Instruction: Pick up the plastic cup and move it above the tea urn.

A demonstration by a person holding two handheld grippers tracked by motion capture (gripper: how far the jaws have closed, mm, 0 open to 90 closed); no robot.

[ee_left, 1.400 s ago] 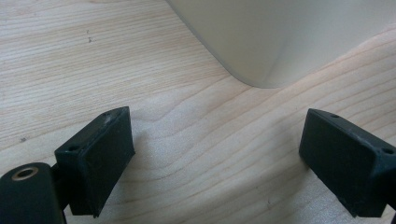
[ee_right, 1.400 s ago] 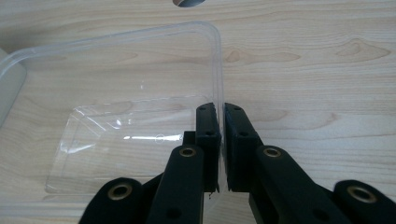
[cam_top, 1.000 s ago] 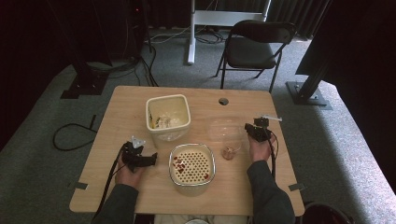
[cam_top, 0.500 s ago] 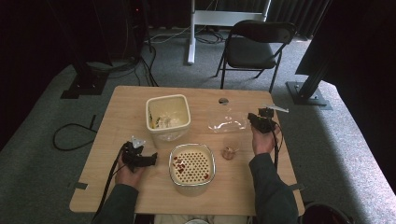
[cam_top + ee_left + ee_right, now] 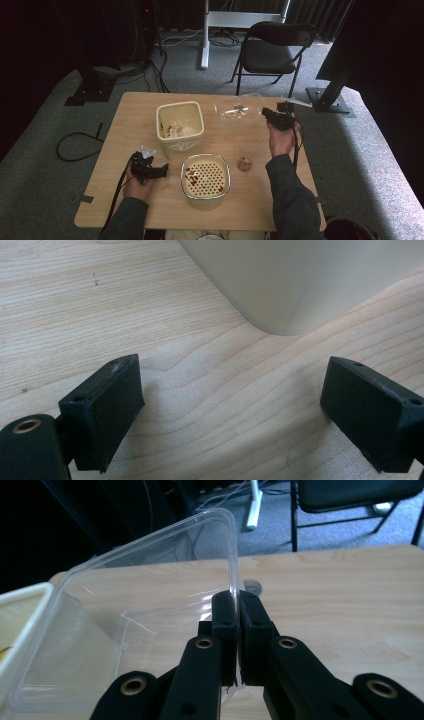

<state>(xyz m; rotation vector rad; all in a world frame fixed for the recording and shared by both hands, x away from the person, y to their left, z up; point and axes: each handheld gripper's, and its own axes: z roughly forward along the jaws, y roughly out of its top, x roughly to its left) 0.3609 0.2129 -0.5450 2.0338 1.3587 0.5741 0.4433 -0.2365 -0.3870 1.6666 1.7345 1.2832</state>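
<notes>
Clear tub: thin transparent plastic, tilted, raised off the worktop, right of the cream bin and apart from it; pinched at one wall by the right gripper, jaws clenched on the rim.
Right gripper: held above the far right part of the worktop, right of the bin, cable trailing along the forearm.
Cream bin: square, open, pale scraps inside; landmark for the entries here.
Perforated tray: rounded square, dotted with holes, red bits at its edges; just nearer than the bin.
Small brown lump: on the worktop, right of the tray, nearer than the bin and to its right.
Left gripper: resting low, nearer than the bin, left of the tray; jaws released, spread wide, nothing between them.
Chair: on the carpet, well beyond the bin.
</notes>
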